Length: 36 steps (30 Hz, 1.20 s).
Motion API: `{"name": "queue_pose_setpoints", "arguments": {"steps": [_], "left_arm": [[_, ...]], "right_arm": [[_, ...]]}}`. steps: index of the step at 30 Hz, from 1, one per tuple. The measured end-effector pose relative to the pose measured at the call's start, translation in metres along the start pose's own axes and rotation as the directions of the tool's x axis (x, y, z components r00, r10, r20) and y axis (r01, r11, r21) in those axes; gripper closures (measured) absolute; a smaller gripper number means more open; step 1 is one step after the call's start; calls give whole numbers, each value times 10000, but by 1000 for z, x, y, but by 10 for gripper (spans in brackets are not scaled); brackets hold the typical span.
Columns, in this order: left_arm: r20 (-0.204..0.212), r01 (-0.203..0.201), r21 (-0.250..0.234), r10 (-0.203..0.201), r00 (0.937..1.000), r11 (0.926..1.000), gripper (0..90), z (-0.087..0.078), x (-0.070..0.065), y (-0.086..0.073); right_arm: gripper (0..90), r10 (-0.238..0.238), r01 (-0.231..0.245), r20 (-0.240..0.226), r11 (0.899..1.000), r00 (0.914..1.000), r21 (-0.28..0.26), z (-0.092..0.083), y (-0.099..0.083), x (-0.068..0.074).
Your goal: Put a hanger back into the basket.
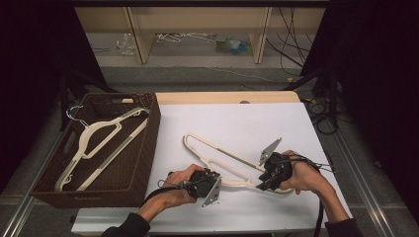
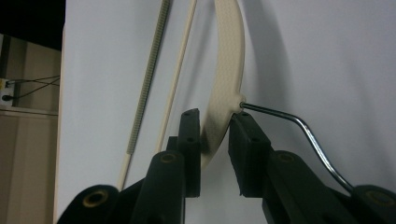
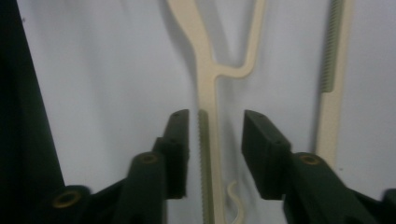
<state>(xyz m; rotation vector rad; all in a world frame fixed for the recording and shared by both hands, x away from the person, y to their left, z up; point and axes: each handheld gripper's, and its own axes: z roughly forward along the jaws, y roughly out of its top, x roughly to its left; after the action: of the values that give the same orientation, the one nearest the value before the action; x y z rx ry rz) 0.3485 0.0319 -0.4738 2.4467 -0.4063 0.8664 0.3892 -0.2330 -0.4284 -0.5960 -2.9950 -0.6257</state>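
Left claw [image 2: 215,154] clamps the table hanger [image 1: 222,160] by its hook, right claw [image 3: 215,154] loose around its arm, one hanger [image 1: 99,145] already in the basket [image 1: 148,148] off left.

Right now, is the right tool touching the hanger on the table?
Apart. The right gripper view shows the hanger arm running between the right tool pads, with white table visible on the right side and a slim gap on the left.

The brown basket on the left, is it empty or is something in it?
Not empty: the brown basket holds a cream hanger lying inside, its wire hook poking over the far left rim.
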Motion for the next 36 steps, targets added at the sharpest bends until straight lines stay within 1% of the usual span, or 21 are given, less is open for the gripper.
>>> {"name": "queue_pose_setpoints", "arguments": {"steps": [4, 8, 11, 12, 13, 17, 18, 20, 21, 22, 23, 26, 27, 29, 30, 31, 32, 33, 34, 35, 36], "left_arm": [[-118, 19, -96, -20, 9999, 10000, 760, -5, 5, 2], [-335, 45, -237, -53, 9994, 9997, 785, -13, 12, 6], [-787, 81, -286, -104, 9968, 9996, 805, -21, 18, 8], [-961, -40, -426, -1, 9954, 9991, 813, -23, 21, 8], [-1030, -137, -497, 85, 9946, 9987, 819, -25, 24, 9], [-1193, 9, -417, -59, 9928, 9991, 840, -33, 31, 7], [-1275, 114, -452, -171, 9917, 9989, 844, -35, 33, 6], [-1368, 262, -438, -319, 9901, 9987, 849, -39, 38, 5], [-1401, 349, -444, -408, 9893, 9984, 851, -41, 40, 5], [-1476, 485, -446, -546, 9875, 9978, 852, -43, 43, 5], [-1495, 622, -441, -682, 9864, 9971, 854, -45, 45, 4], [-1560, 975, -384, -1024, 9824, 9945, 858, -52, 52, 4], [-1567, 1198, -409, -1248, 9797, 9920, 858, -54, 53, 3], [-1639, 1553, -519, -1618, 9731, 9865, 858, -57, 57, 2], [-1580, 1671, -328, -1702, 9727, 9854, 858, -61, 61, 1], [-1618, 1831, -318, -1859, 9692, 9826, 858, -63, 64, 0], [-1604, 1976, -319, -2001, 9665, 9798, 858, -66, 66, -1], [-1587, 2219, -394, -2253, 9613, 9743, 858, -68, 69, -2], [-1561, 2582, -480, -2625, 9522, 9649, 858, -73, 73, -5], [-1534, 2725, -516, -2772, 9485, 9608, 859, -74, 75, -5], [-1530, 3145, -833, -3240, 9336, 9456, 859, -75, 76, -7]], "right_arm": [[425, 198, -169, 666, 9989, 9976, -447, -13, 0, 7], [379, 438, -291, 1175, 9918, 9921, -1241, -26, 0, 14], [379, 571, -266, 1702, 9840, 9838, -1763, -35, 1, 17], [378, 499, -110, 1886, 9794, 9808, -2016, -40, 2, 18], [379, 654, -187, 2017, 9741, 9773, -2253, -45, 2, 19], [371, 885, -113, 2515, 9561, 9638, -2930, -63, 3, 24], [363, 781, -13, 2398, 9524, 9677, -3050, -68, 4, 25], [338, 891, 15, 2489, 9396, 9644, -3422, -73, 4, 29], [325, 944, -22, 2484, 9376, 9641, -3477, -77, 5, 30], [317, 1067, -92, 2437, 9288, 9639, -3704, -77, 5, 32], [303, 1060, 1, 2567, 9241, 9607, -3822, -77, 6, 33], [274, 1228, -69, 2668, 9175, 9559, -3976, -80, 6, 35], [274, 1290, -44, 2778, 9125, 9519, -4090, -81, 6, 36], [274, 1482, 7, 2968, 8938, 9434, -4484, -86, 6, 38], [274, 1517, 80, 3022, 8834, 9411, -4686, -87, 7, 39], [274, 1643, 51, 3031, 8726, 9387, -4885, -91, 7, 41], [269, 1612, 147, 3092, 8676, 9372, -4971, -93, 7, 42], [264, 1634, 159, 3128, 8660, 9357, -4999, -94, 7, 43], [265, 1588, 263, 3228, 8648, 9331, -5015, -95, 7, 45], [265, 1578, 316, 3258, 8611, 9322, -5075, -96, 7, 48], [265, 1560, 368, 3286, 8583, 9315, -5118, -96, 7, 49]]}}
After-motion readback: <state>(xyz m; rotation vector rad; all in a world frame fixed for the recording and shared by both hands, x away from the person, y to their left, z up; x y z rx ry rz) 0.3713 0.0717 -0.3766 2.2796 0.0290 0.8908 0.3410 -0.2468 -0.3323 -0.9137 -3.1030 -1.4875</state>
